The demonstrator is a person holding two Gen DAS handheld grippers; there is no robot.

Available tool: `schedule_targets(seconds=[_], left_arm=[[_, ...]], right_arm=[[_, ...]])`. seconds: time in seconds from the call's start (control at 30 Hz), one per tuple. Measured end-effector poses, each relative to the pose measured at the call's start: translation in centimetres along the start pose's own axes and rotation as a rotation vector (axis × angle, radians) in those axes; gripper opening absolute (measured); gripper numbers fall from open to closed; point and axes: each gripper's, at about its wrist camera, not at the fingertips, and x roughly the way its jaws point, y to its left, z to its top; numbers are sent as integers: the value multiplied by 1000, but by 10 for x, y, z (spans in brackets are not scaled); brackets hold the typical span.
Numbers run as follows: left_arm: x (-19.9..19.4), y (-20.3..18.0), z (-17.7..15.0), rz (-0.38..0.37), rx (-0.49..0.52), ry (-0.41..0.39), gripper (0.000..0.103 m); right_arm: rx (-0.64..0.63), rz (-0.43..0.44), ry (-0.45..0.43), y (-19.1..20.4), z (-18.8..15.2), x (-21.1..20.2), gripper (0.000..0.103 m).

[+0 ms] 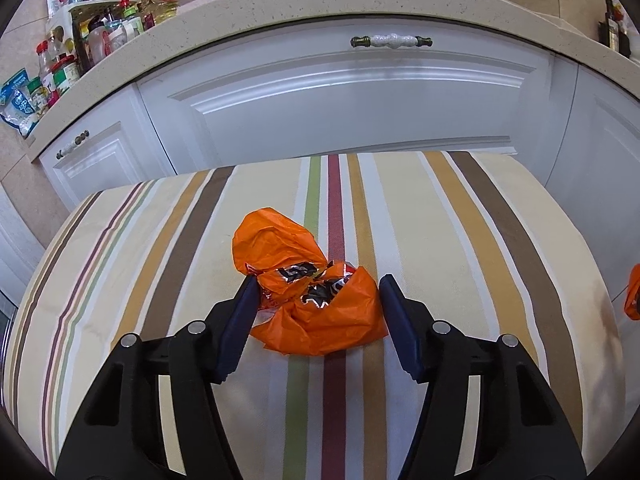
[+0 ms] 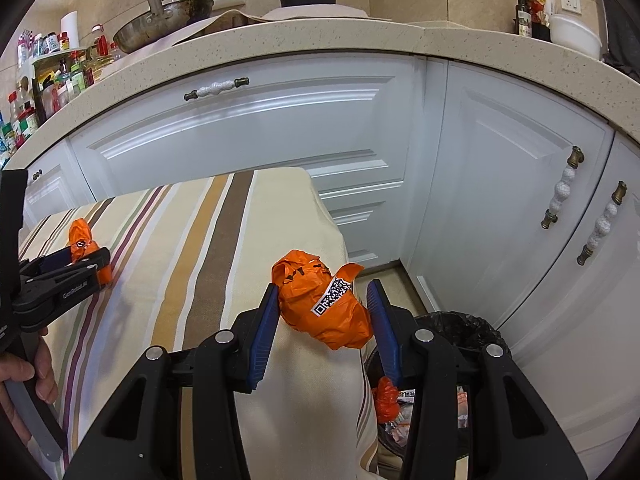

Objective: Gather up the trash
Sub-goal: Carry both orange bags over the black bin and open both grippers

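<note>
A crumpled orange plastic bag (image 1: 308, 296) lies on the striped tablecloth (image 1: 460, 240). My left gripper (image 1: 316, 282) is open around it, one finger on each side; the left finger touches the bag. It also shows in the right wrist view (image 2: 86, 254) at the far left. A second crumpled orange bag with a QR label (image 2: 324, 308) sits between the fingers of my right gripper (image 2: 322, 290), at the table's right edge over the bin. The fingers touch its sides; it looks held clear of the cloth. This bag shows at the right edge of the left wrist view (image 1: 632, 292).
A trash bin with a black liner (image 2: 472, 328) stands on the floor right of the table, with orange and paper scraps inside. White cabinet doors (image 1: 340, 112) and a speckled counter (image 2: 320, 36) lie beyond. Bottles and jars (image 1: 80, 40) crowd the counter's left.
</note>
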Motion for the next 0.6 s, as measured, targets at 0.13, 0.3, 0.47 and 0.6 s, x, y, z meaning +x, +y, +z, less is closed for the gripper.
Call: schedule_targets(seconds=[0.13, 0.3, 0.47, 0.6], left_arm=[[-18, 2, -4, 8, 17, -30, 59], [-42, 4, -7, -2, 19, -51, 59], [-71, 0, -14, -33, 34, -74, 59], [-94, -13, -24, -70, 58, -89, 59]], right_arm=[[3, -5, -13, 0, 0, -8, 45], [8, -19, -36, -2, -2, -24, 45], [17, -38, -55, -9, -5, -41, 45], [32, -62, -67, -20, -13, -60, 45]])
